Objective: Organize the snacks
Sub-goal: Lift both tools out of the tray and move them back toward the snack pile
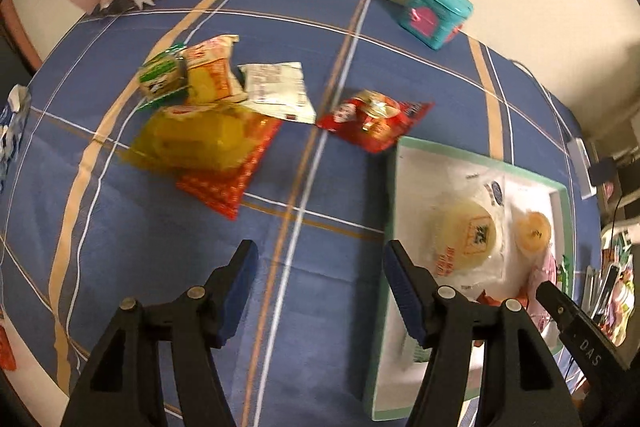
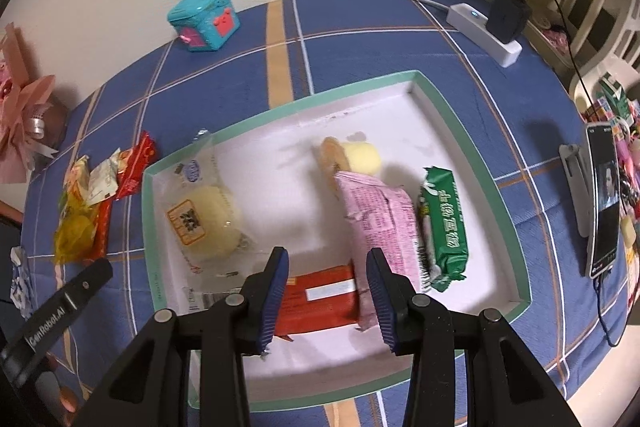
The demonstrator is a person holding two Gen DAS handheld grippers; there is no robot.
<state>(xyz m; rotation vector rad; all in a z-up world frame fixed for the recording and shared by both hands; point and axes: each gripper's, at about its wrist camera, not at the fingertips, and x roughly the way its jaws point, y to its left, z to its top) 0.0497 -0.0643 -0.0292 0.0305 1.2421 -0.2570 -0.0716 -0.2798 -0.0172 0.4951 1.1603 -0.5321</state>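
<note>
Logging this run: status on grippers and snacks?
Left gripper open, empty. Right gripper open above tray. Snack pile waits outside; nothing blocking.

My left tool (image 1: 320, 291) hangs with its jaws spread wide, blue pads (image 1: 240, 291) facing each other, nothing between them. My right tool (image 2: 328, 299) is parted too, a narrower gap, empty. Each tool's black arm edges into the other's view: right arm low right, left arm low left.
</note>
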